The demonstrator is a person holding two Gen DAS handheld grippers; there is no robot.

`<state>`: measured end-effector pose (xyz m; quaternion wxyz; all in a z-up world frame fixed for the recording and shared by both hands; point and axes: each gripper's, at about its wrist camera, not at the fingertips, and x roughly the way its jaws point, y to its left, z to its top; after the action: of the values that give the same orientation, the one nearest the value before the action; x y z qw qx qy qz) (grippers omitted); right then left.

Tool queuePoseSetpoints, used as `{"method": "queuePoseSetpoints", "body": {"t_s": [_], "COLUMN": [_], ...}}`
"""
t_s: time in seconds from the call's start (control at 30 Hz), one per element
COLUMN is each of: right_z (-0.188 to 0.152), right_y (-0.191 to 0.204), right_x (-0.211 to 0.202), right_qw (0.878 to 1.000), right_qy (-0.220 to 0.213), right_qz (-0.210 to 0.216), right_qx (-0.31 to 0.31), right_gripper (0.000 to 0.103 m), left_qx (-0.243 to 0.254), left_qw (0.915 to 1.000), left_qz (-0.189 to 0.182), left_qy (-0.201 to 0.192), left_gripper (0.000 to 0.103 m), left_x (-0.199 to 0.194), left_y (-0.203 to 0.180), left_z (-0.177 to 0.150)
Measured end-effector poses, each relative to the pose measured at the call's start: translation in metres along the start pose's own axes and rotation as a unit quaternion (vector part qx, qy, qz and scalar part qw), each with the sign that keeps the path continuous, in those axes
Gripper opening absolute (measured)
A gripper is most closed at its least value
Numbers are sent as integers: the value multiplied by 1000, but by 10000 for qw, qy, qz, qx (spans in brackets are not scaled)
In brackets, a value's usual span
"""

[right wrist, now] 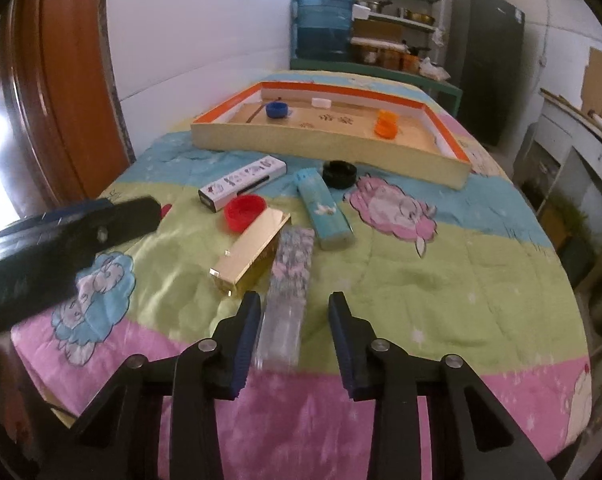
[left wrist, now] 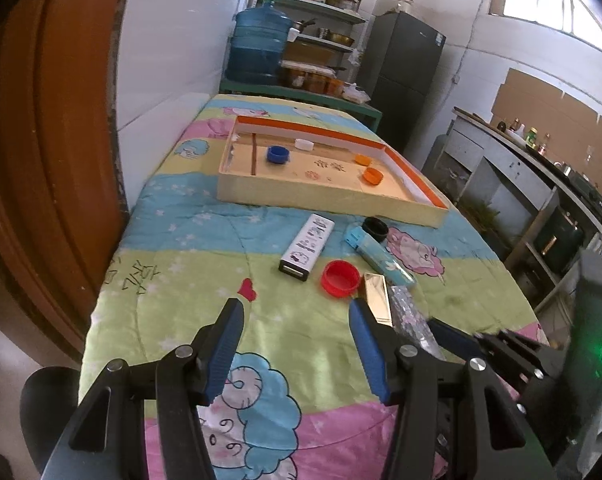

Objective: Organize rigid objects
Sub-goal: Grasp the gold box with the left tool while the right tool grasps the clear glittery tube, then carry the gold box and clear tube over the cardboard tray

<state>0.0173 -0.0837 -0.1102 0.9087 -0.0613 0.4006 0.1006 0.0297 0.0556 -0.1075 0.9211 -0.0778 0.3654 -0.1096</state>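
Glitter box (right wrist: pixel 289 280) btwn right tongs (right wrist: pixel 295 308), unpinched, touching gold box (right wrist: pixel 253 256); left tongs (left wrist: pixel 297 316) spread.

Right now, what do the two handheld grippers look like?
Both look alike. The left gripper and the right gripper have black angular plastic linkages with round silver pivot bolts, and two fingers faced with ribbed blue pads. No cables, markings or sleeves are visible.

Background of the scene: a blue water jug (left wrist: pixel 261 46) stands beyond the far end of the quilt-covered table (left wrist: pixel 189 248), beside a green shelf rack (left wrist: pixel 325 8) and a dark refrigerator (left wrist: pixel 405 76). A brown wooden door (left wrist: pixel 49 140) flanks the table's left edge; a grey counter (left wrist: pixel 513 168) runs past its right edge.
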Motion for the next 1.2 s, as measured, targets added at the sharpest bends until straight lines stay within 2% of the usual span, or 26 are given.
{"method": "queuePoseSetpoints", "body": {"t_s": [0.03,0.1,0.23,0.37,0.5,0.63,0.83,0.9,1.2], "right_z": [3,8,9,6,3,-1,-5,-6,-5], "right_y": [0,-3,-13,-36,-52,-66,-76,-77,-79], "right_x": [5,8,9,-7,-20,-21,-16,-15,-15], "right_qw": [10000,9999,9995,9982,9976,9965,9949,9947,9938], "right_qy": [18,21,43,-130,-269,-271,-254,-254,-262], "right_qz": [33,115,273,314,105,119,174,199,293], "right_qx": [-18,9,181,485,624,784,959,979,1041], "right_gripper": [25,21,20,20,20,20,20,20,20], "left_qx": [24,74,247,430,546,577,613,625,607], "left_qw": [10000,9999,9992,9976,9962,9959,9967,9967,9975], "left_qz": [-11,-58,-258,-474,-493,-337,-198,-224,-211], "left_qy": [13,55,164,267,459,607,494,471,289], "left_gripper": [54,54,54,54,54,41,22,19,18], "left_x": [1,3,8,17,38,56,58,57,44], "left_y": [-1,-5,-18,-33,-47,-53,-53,-53,-51], "left_z": [0,0,1,1,0,-1,-1,-2,2]}}
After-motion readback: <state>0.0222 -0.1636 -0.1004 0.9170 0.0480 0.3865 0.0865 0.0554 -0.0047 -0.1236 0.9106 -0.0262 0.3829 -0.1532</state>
